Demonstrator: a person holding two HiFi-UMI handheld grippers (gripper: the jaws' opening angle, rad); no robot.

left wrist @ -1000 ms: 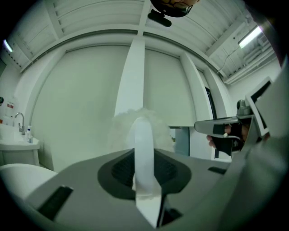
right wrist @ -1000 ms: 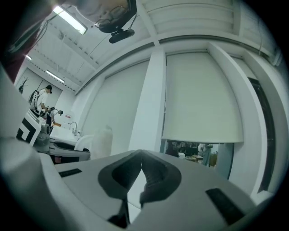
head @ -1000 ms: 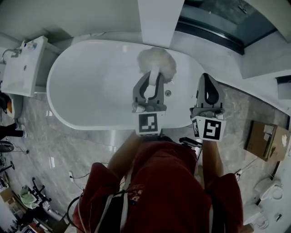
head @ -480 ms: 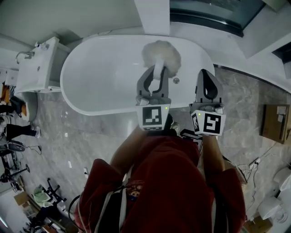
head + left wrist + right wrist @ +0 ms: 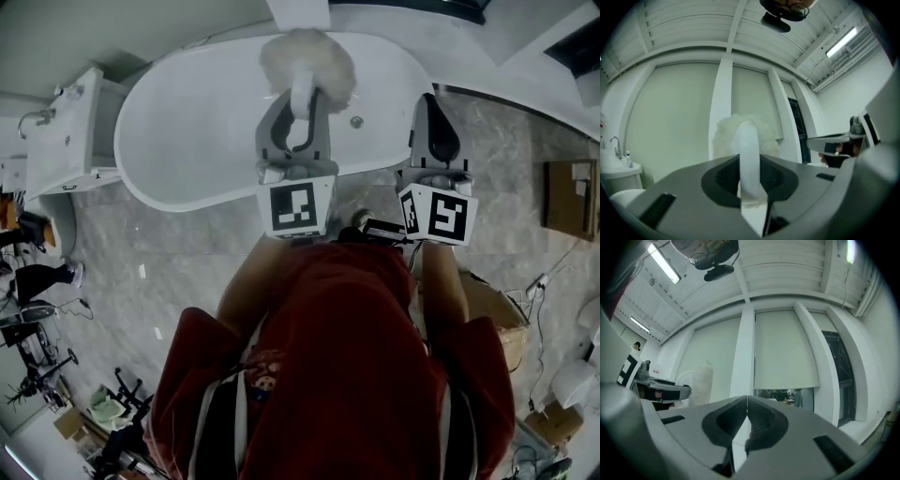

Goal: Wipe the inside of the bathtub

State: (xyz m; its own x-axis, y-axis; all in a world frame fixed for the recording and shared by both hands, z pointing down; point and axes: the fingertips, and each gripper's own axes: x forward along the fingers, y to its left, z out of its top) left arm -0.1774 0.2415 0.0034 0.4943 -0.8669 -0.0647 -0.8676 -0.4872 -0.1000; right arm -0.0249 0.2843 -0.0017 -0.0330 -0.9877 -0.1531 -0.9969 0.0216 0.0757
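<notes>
**Head view**
- Left hand-held gripper: jaws pinched on the white handle of a duster. The handle runs straight ahead from its tips.
- Fluffy head: white, round, just beyond that gripper's tips, over the far wall of the bathtub. Whether it touches the tub surface cannot be told.
- Bathtub: white, oval, lying below and ahead of both grippers.
- Drain: between the two grippers.
- Right hand-held gripper: beside the left one, over the tub's near rim and the grey floor, holding nothing.
- Washbasin: well left of the left gripper.
- Cardboard box: well right of the right gripper.
- Red top: the person's, behind both grippers.

**Left gripper view**
- Left hand-held gripper: jaws clamped on the handle, which rises upright from between them.
- Fluffy head: directly behind the handle, in front of a white pillar.
- Right hand-held gripper: seen to the right, apart from the duster.
- Tap: far left, on the washbasin.

**Right gripper view**
- Right hand-held gripper: jaws pressed together, tips meeting, nothing between them.
- Left hand-held gripper: to the left.
- Fluffy head: just past the left gripper's tips.
- White pillar: straight ahead.
</notes>
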